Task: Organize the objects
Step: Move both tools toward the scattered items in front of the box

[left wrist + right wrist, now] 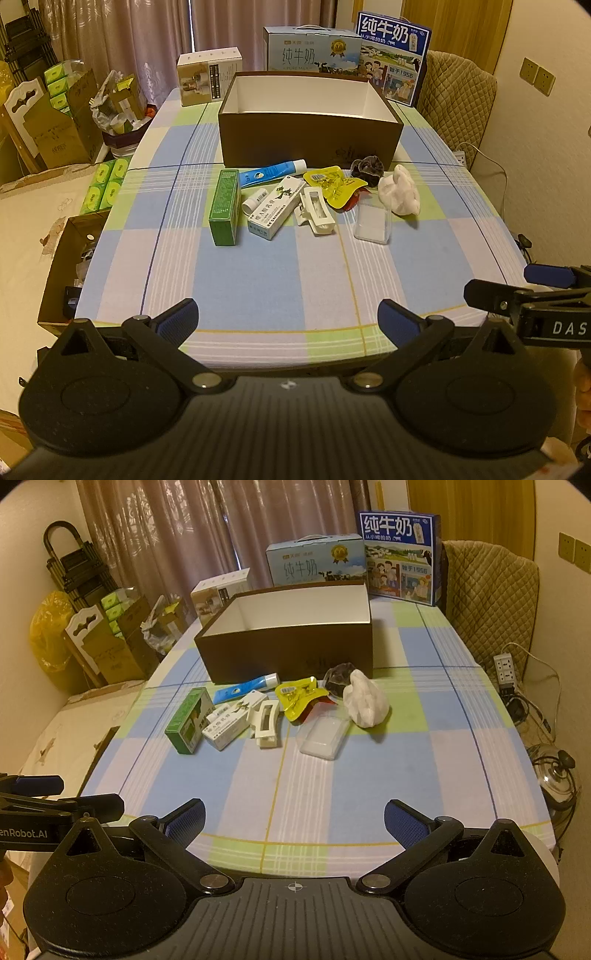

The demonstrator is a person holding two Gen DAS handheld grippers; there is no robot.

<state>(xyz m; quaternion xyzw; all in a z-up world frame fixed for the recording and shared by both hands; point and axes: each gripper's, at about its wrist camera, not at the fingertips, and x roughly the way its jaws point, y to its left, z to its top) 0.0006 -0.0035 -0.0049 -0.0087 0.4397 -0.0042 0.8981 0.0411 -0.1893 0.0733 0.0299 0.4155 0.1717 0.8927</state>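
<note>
In front of the empty brown box (310, 138), well ahead of both wide-open, empty tongs at the near edge of the surface (258, 280), lies a row of small things: one green carton (224, 207) with its long axis running toward the box, one blue tube (271, 172), one white stick (255, 199), one white medicine carton (275, 211), one white hair clip (317, 214), one yellow pouch (334, 185), one clear case (373, 222), one dark scrunchie (367, 168) and one white cloth wad (400, 192). The left tongs (288, 319) look nearer the green carton, and the right tongs (294, 821) nearer the cloth wad.
</note>
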